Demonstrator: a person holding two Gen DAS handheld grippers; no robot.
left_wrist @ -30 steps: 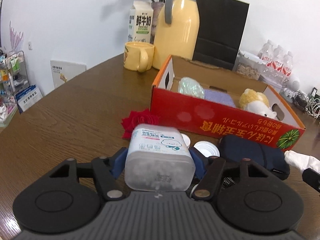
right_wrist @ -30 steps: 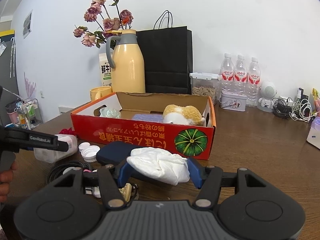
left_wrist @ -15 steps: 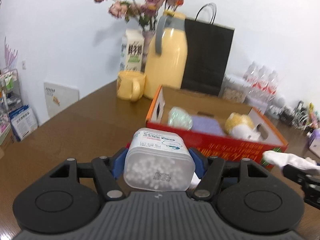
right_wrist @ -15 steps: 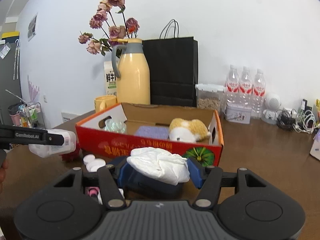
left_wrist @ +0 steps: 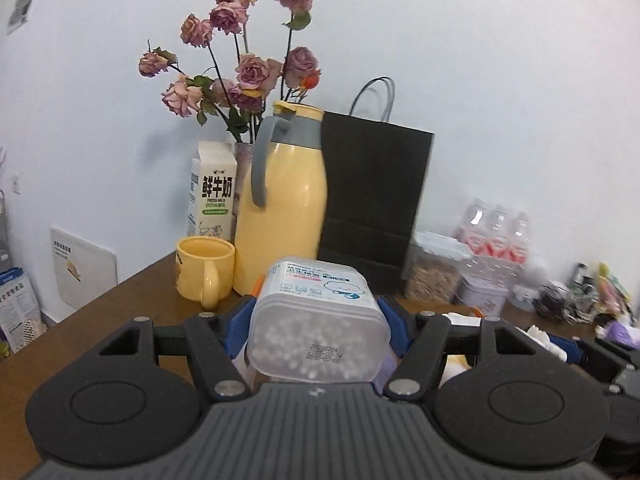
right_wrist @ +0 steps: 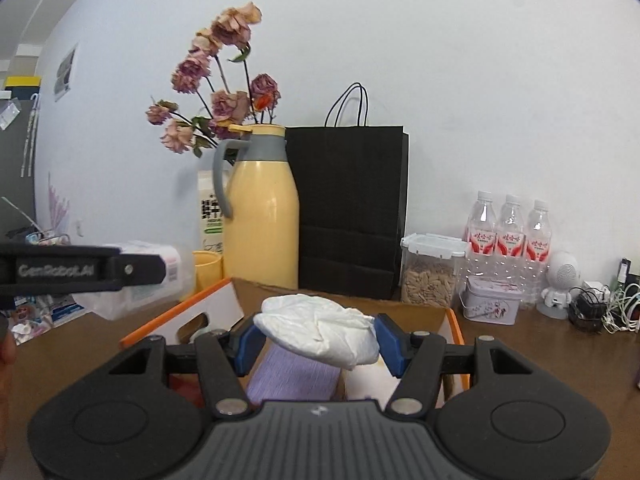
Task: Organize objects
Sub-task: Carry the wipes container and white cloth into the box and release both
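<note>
Between our left gripper [left_wrist: 318, 320] fingers sits a translucent cotton swab box [left_wrist: 318, 330], pinched at both sides; our right gripper [right_wrist: 318, 338] pinches a crumpled white cloth [right_wrist: 320, 328]. Compared with a second ago, both loads are off the bench [right_wrist: 540, 344] and now ride above the orange-edged cardboard box [right_wrist: 192, 312]; we judge release into it is next. Swab box: rounded, labelled lid, white tips visible, date stamp on base. Beyond: yellow mug [left_wrist: 205, 276], yellow thermos [left_wrist: 286, 204], black paper bag [left_wrist: 374, 204].
</note>
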